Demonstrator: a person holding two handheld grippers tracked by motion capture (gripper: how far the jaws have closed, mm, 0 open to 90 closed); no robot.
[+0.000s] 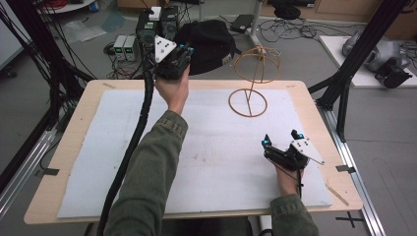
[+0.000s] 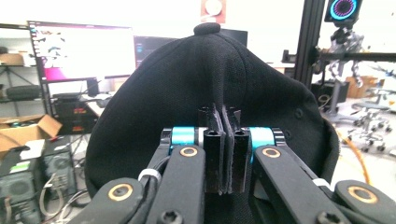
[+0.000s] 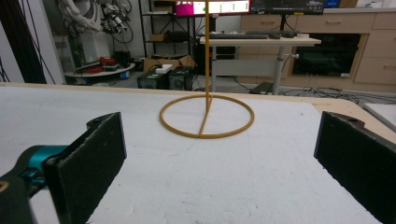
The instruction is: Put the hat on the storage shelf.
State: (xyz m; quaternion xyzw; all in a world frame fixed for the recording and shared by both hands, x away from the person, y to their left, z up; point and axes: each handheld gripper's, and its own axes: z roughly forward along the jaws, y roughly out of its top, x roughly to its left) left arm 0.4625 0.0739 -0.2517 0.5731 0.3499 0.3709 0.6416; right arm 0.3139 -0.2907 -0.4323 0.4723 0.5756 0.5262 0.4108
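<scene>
My left gripper (image 1: 173, 60) is raised above the table's far edge, shut on a black cap (image 1: 206, 42) that hangs beyond it. In the left gripper view the jaws (image 2: 224, 140) pinch a fold of the cap (image 2: 210, 79), whose crown rises in front of them. A yellow wire hat stand (image 1: 249, 101), with a ring base and a dome top, stands bare at the back right of the mat. My right gripper (image 1: 281, 138) rests low near the front right, open and with nothing in it. In the right gripper view its wide-apart jaws (image 3: 222, 154) face the stand's ring (image 3: 205, 136).
A white foam mat (image 1: 211, 167) covers most of the wooden table (image 1: 74, 142). Black frame posts (image 1: 344, 93) stand off the right edge. Electronics boxes (image 1: 127, 46) and cables lie on the floor behind. The left gripper's thick cable (image 1: 140, 118) trails across the mat's left half.
</scene>
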